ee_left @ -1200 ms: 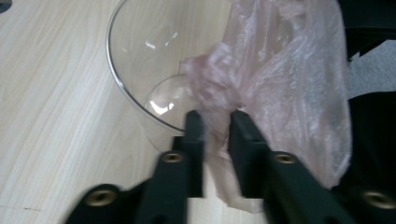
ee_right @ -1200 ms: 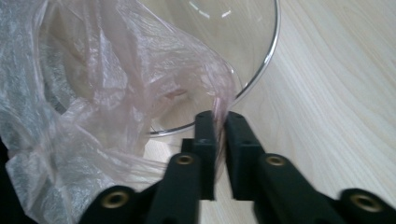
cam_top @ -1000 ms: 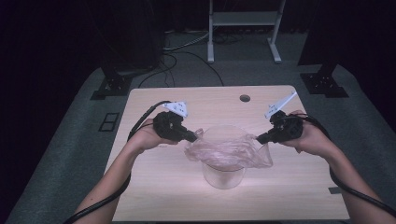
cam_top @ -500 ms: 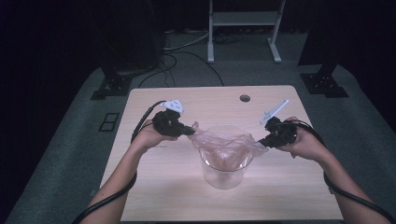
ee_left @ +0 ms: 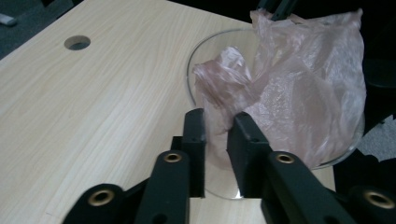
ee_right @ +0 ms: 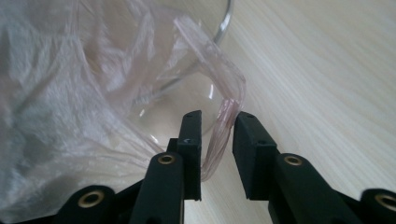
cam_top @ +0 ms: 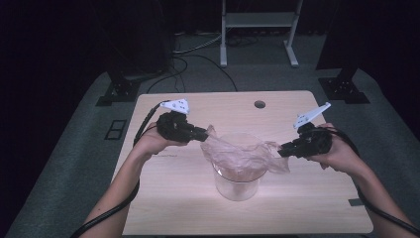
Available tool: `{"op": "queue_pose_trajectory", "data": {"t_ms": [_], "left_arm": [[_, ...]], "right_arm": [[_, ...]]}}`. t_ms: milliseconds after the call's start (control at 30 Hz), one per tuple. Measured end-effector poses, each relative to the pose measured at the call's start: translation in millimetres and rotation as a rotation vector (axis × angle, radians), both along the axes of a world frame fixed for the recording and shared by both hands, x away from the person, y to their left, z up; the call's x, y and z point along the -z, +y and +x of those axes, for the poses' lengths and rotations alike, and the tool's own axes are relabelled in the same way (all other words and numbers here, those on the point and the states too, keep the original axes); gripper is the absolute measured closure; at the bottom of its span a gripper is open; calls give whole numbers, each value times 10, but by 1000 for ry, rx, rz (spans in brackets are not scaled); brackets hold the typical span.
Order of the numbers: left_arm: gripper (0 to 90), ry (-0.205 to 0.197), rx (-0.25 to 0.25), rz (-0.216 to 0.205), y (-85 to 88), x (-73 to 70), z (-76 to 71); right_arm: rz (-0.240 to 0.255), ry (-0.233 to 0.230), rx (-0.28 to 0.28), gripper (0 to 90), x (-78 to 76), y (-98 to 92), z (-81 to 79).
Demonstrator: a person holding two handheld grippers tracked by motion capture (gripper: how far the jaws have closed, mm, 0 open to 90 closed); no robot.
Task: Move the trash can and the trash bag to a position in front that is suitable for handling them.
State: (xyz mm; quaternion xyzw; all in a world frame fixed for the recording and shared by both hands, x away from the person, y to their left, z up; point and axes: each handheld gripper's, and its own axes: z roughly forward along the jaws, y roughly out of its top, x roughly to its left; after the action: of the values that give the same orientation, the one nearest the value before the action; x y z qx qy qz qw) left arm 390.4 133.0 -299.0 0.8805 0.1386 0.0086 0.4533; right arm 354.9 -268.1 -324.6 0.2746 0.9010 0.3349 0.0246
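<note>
High view: a clear glass beaker stands on the wooden table, and a thin pinkish plastic bag is draped over and into its mouth. The left hand-held gripper sits just to the left of the beaker's rim, at the bag's raised left edge; the right hand-held gripper sits just to the right of the rim, at the bag's right edge. A round hole in the table lies beyond the beaker, well apart from it

Left gripper view: the left hand-held gripper has its jaws a narrow gap apart, having just been opening. A crumpled fold of the plastic bag reaches down into that gap, but the pads do not look pressed on it; the film looks loose between them. The beaker's rim curves just beyond the jaws, and most of the bag rises from it, to the right of the jaws

Right gripper view: the right hand-held gripper likewise stands slightly parted, its jaws having just been opening. A twisted strip of the plastic bag hangs in the gap, close against the right-hand jaw, with clear space on the other side, so it is not clamped. The rest of the bag spreads to the left of the jaws, over the beaker, whose rim arcs just beyond them
</note>
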Motion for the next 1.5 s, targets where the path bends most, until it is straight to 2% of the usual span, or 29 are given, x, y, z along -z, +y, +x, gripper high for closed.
{"op": "queue_pose_trajectory", "data": {"t_ms": [167,300,400,467,667,833,1033,1200,1367,1500], "left_arm": [[614,-3,23,0,-24,-114,-56],[544,15,43,17,-32,-149,-81],[509,18,42,21,-15,-163,-106],[491,5,41,28,10,-180,-120],[472,4,32,32,81,-266,-141],[465,-15,51,40,60,-358,-164],[452,-33,102,65,-120,-421,-168],[434,-24,150,91,-333,-374,-123],[405,-9,202,110,-540,-310,-101],[378,9,259,132,-704,-279,-108]], "right_arm": [[14,-53,-28,663,-210,8,-122],[28,-67,-48,649,-317,30,-183],[15,-71,-71,638,-339,62,-218],[20,-75,-77,636,-346,69,-225],[20,-76,-70,622,-353,68,-204],[25,-82,-65,588,-385,52,-193],[34,-106,-52,528,-482,18,-182],[49,-133,-44,513,-570,-24,-196],[49,-141,-82,513,-576,9,-255],[61,-130,-118,514,-568,58,-301]]}}
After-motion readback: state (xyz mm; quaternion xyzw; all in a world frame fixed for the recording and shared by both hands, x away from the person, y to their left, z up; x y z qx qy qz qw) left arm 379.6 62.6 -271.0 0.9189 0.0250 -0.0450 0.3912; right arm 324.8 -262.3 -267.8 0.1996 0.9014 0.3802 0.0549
